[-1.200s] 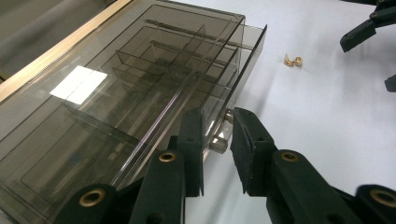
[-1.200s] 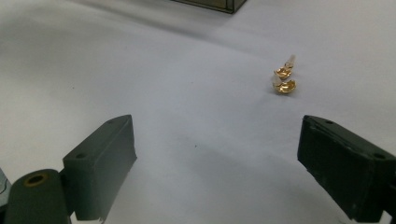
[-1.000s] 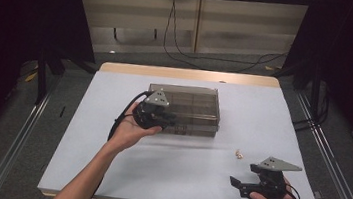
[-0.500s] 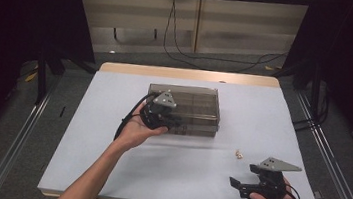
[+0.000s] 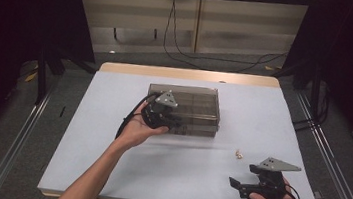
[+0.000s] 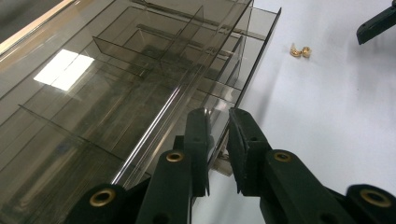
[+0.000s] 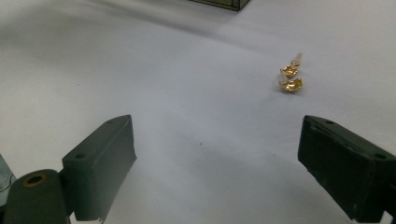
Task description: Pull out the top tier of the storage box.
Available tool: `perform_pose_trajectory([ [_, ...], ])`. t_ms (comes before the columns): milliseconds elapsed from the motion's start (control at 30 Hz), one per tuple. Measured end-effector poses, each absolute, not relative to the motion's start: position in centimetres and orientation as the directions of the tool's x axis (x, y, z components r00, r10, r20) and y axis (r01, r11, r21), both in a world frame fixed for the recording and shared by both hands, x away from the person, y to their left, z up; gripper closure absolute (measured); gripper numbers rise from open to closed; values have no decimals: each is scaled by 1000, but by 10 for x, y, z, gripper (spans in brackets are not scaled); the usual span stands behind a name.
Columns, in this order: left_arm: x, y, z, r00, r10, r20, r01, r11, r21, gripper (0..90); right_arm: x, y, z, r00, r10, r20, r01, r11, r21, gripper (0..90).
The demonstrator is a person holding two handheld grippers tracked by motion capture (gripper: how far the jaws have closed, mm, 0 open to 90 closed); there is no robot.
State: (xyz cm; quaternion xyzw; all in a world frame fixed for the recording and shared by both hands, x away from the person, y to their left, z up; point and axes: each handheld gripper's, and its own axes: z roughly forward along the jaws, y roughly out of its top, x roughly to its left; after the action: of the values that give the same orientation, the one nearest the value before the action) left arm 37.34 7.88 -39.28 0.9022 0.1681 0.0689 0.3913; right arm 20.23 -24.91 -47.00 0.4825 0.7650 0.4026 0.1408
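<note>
Gripping the front edge of a smoked clear-plastic compartment box (image 5: 189, 106), the left tool (image 6: 218, 119) is nearly closed; the right tool (image 7: 215, 149) waits wide open, two small gold earrings (image 7: 290, 78) not yet collected from the white table (image 5: 107, 162).

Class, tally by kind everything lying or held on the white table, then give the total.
Clear compartment box: 1
Small gold pieces: 2
Hand-held claws, left claw and right claw: 2
Total: 5
</note>
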Motion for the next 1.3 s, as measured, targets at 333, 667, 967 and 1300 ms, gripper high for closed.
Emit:
perform_pose_trajectory([
  [333, 373, 78, -394, 938, 347, -5, 242, -645, 725, 785, 203, -249, -470, -497, 850, 173, 625, 212, 751, 109],
  [667, 371, 75, -394, 943, 332, 1, 232, -661, 714, 782, 202, -249, -470, -498, 850, 173, 625, 214, 751, 109],
  [967, 367, 76, -395, 943, 332, -5, 233, -652, 721, 783, 202, -248, -470, -497, 850, 175, 629, 213, 748, 109],
  [1300, 361, 76, -395, 950, 311, 9, 210, -663, 718, 792, 203, -248, -471, -500, 849, 174, 628, 216, 747, 109],
])
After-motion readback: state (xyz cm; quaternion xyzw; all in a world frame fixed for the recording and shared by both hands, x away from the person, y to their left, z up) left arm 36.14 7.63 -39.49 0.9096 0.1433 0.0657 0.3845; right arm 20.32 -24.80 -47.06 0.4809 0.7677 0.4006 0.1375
